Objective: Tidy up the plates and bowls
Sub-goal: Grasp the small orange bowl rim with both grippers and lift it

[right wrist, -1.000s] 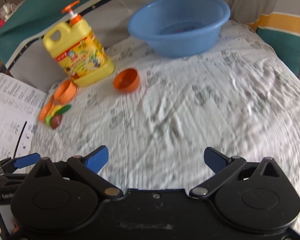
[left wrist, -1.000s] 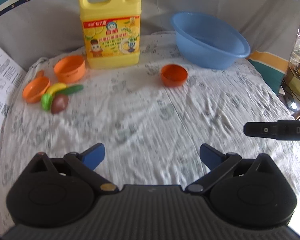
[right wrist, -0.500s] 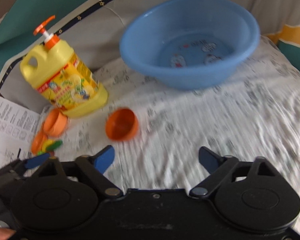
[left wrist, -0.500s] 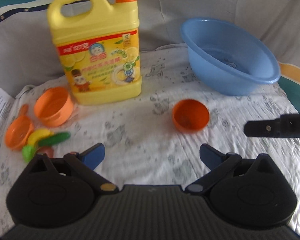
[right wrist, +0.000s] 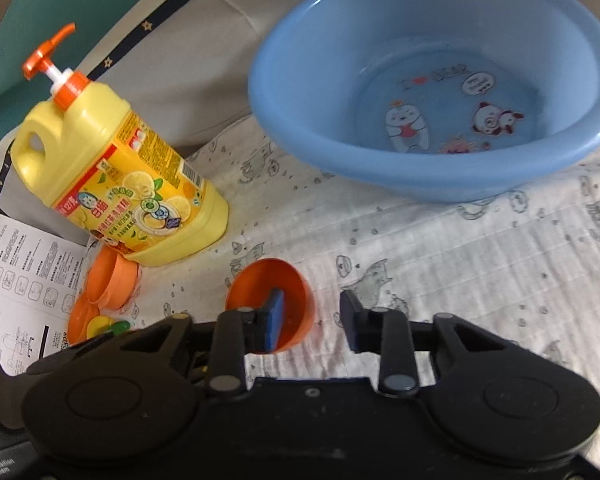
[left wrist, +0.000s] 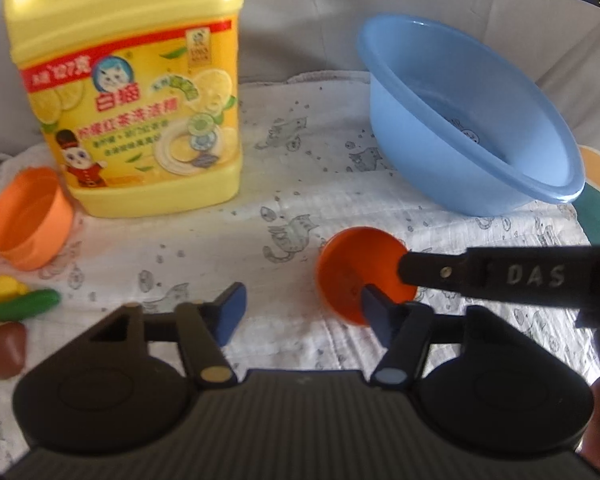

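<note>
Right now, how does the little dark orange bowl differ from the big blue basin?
The dark orange bowl is far smaller than the blue basin. The bowl lies tipped on its side; the basin sits upright. The basin has cartoon pictures inside; the bowl looks plain. Both are round and rest on the white cloth.

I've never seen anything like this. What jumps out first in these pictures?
Probably the big yellow detergent bottle standing at the back left of the cloth, and the blue basin at the back right, cartoon animals printed inside. Between them, nearer the cameras, a small orange bowl lies tipped on its side, with the right gripper open around its rim.
</note>
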`<state>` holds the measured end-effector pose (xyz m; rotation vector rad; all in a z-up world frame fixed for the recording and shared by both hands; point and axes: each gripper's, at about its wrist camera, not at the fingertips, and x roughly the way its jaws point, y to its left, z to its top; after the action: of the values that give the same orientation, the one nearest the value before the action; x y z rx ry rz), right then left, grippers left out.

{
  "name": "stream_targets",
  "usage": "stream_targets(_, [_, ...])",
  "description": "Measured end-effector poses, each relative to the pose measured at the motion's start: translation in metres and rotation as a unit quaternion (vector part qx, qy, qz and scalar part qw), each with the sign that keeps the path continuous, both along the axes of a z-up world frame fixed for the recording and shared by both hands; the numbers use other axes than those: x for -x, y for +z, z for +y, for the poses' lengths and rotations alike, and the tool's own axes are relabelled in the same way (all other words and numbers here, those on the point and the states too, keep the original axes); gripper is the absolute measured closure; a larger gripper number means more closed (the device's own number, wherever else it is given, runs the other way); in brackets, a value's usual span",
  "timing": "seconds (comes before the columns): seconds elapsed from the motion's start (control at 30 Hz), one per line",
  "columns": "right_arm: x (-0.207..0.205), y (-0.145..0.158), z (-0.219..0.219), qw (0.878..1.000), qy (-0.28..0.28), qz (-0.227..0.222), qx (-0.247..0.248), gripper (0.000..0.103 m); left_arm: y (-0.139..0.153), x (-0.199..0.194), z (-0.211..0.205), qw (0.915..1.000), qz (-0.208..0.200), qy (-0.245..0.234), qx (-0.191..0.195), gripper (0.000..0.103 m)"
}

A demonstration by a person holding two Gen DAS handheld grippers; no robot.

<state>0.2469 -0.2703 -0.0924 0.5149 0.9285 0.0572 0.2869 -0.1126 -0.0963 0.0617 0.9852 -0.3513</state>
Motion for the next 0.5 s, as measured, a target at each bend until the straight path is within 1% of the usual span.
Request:
stream_targets(0.03, [-0.002, -0.002, 0.001, 1.0, 0.001, 0.0, -0.001, 0.084, -0.002, -0.002, 0.0, 1.0, 0.003, -0.002, 0.003, 0.052])
stream_targets(0.07, [-0.005, -0.004, 0.003, 1.0, 0.002, 0.001, -0.003, 0.086, -0.004, -0.003, -0.001, 1.0, 0.005, -0.004, 0.007, 0.059])
stream_targets(0.17, [-0.007, -0.01, 0.005, 1.0, 0.002, 0.002, -0.009, 0.088, -0.009, -0.005, -0.003, 0.9998, 0.01, -0.009, 0.012, 0.07])
stream_targets(0.2, [-0.008, -0.011, 0.006, 1.0, 0.002, 0.002, -0.012, 0.089, -0.011, -0.006, -0.004, 0.9998, 0.012, -0.011, 0.014, 0.072])
stream_targets(0.27, [-0.008, -0.013, 0.007, 1.0, 0.001, 0.001, -0.017, 0.09, -0.014, -0.006, -0.005, 0.9996, 0.017, -0.017, 0.016, 0.08])
stream_targets(0.3, [-0.007, -0.014, 0.008, 1.0, 0.002, -0.001, -0.019, 0.09, -0.015, -0.005, -0.007, 0.9995, 0.018, -0.021, 0.016, 0.082])
stream_targets(0.4, [-0.005, -0.013, 0.011, 1.0, 0.002, -0.002, -0.018, 0.09, -0.016, -0.002, -0.01, 0.9996, 0.012, -0.025, 0.006, 0.083])
stream_targets(0.5, [-0.002, -0.012, 0.012, 1.0, 0.003, 0.0, -0.02, 0.09, -0.014, 0.001, -0.005, 0.9995, 0.018, -0.023, 0.01, 0.083])
